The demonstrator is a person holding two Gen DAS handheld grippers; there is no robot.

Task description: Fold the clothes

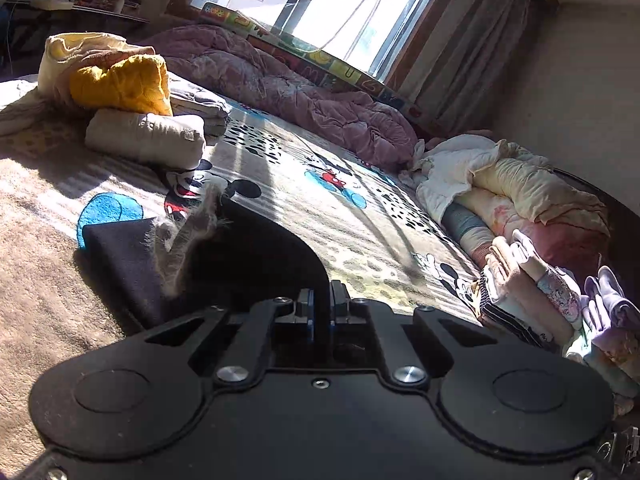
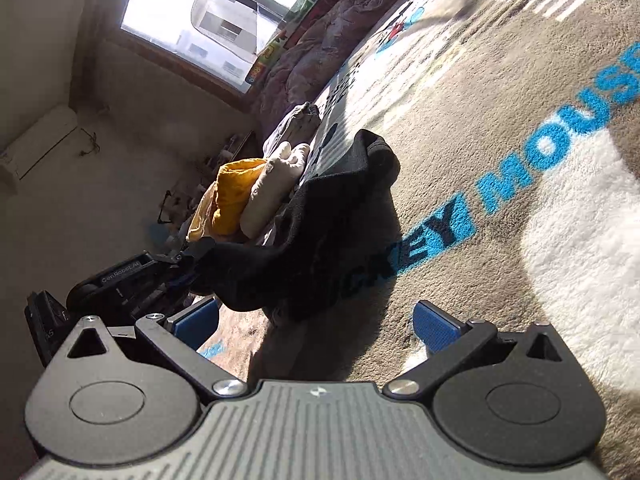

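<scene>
Left wrist view, risk: My left gripper (image 1: 320,304) is pinched shut on an edge of the black garment (image 1: 132,256). I judge the thin fold could slip free if I pull hard, because only a narrow strip sits between the pads.
Left wrist view, snag: A grey fur trim (image 1: 188,240) stands up from the cloth and may bunch inside a fold.
Left wrist view, position: The garment rises from the cartoon-mouse blanket (image 1: 320,184) straight into my closed jaws, spreading ahead and to the left.
Right wrist view, risk: My right gripper (image 2: 316,328) stands wide open, holding nothing. With one end held alone, I judge the cloth may sag and crease unevenly.
Right wrist view, position: The black garment (image 2: 328,208) lies just ahead of my blue pads (image 2: 434,326), apart from them, draped toward my left gripper (image 2: 188,258) at the left.
Right wrist view, nearby: A yellow bundle (image 2: 236,196) and a cream roll (image 2: 276,188) sit just beyond.
</scene>
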